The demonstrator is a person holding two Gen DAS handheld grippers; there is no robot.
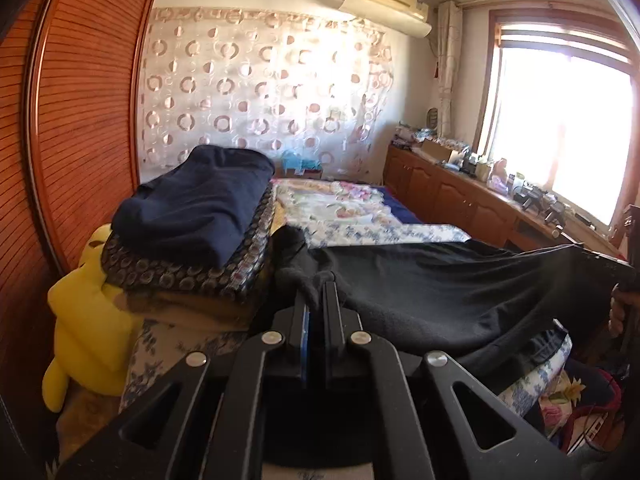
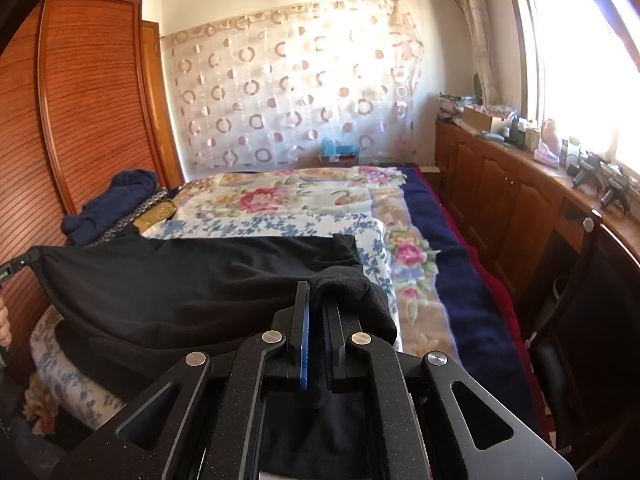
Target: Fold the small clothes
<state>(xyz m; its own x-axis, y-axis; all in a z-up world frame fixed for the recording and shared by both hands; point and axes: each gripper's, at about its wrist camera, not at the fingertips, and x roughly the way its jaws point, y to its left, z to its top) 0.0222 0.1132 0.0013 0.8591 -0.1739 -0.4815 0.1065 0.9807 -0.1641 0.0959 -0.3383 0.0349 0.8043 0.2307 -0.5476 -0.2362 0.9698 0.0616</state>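
Over bed's (image 2: 460,292) near end: black garment (image 1: 440,296) stretched between grippers. Left gripper (image 1: 316,288) clamped on one corner, right gripper (image 2: 316,292) on another. Folded navy pile (image 1: 200,204) at 10 o'clock.

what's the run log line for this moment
phase: lifting garment | left gripper: shut on black garment | right gripper: shut on black garment | garment: stretched between grippers over bed
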